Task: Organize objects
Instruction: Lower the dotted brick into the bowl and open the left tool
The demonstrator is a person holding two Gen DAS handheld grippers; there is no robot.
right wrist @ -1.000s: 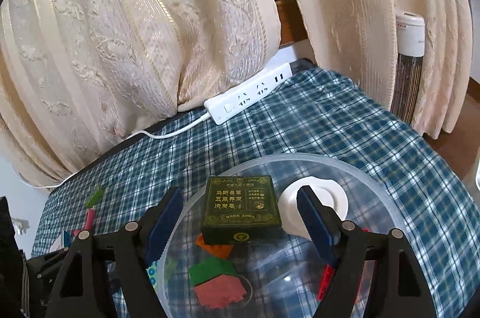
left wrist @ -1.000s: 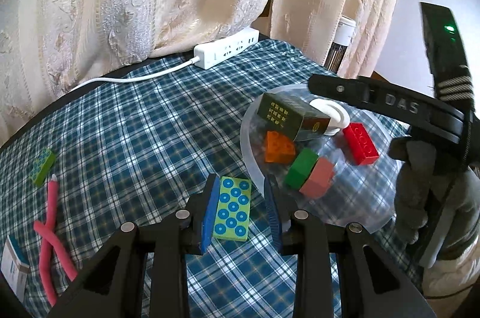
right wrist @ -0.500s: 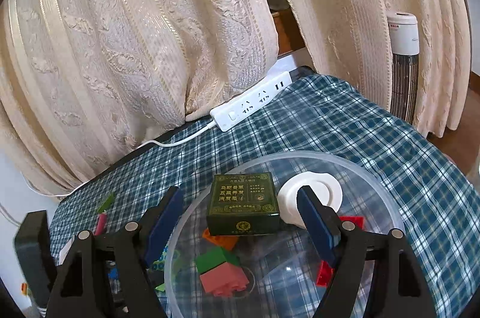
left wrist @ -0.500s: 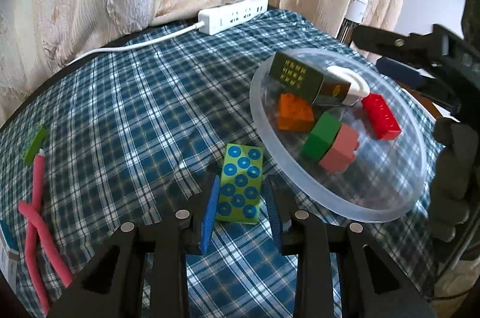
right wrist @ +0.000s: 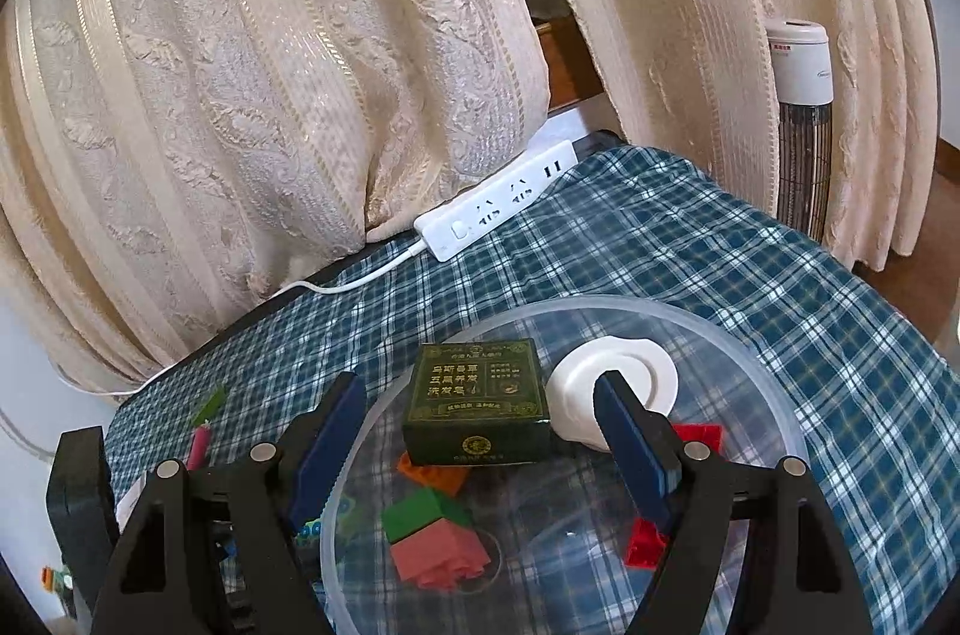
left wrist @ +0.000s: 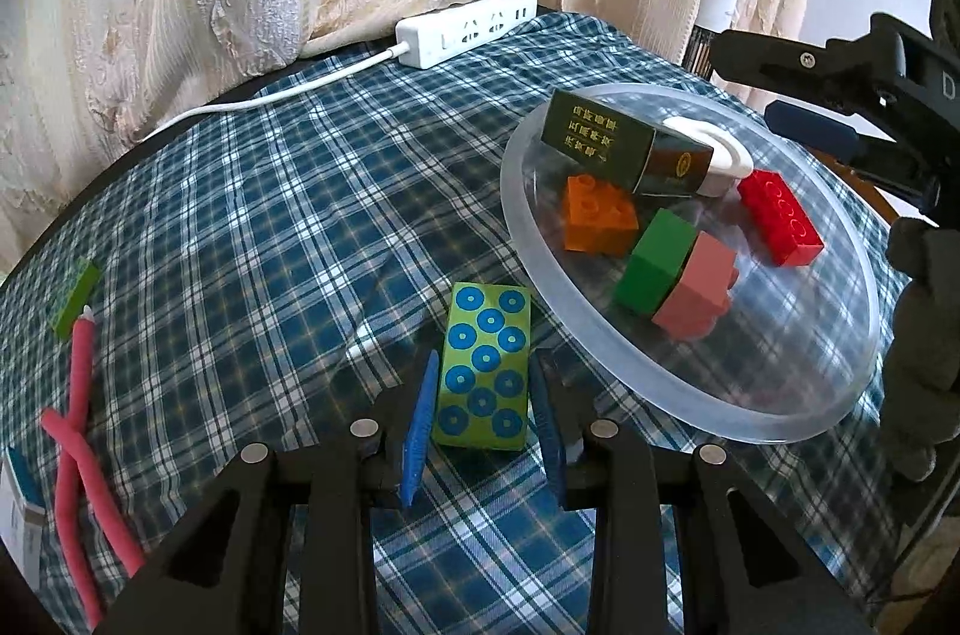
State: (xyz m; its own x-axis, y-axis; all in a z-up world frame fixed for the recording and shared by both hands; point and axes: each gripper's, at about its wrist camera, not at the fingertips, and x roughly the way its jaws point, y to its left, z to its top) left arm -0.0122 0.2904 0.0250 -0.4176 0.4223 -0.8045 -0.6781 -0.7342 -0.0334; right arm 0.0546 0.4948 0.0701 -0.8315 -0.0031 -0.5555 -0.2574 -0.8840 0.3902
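Your left tongs [left wrist: 483, 416] are straddling the green dotted block [left wrist: 485, 376] at the frame's lower middle, pads apart from it, ungripped. Your right tongs [right wrist: 480, 431] are hanging wide open, empty, over the clear bowl [right wrist: 780, 419] on the table [left wrist: 270, 215].

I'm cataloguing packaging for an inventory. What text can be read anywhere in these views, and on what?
"D": white letter on the right gripper body; the rest is cut off.
Dark green box: gold Chinese characters, too small to read reliably.
White tower fan: small red and grey label, unreadable.
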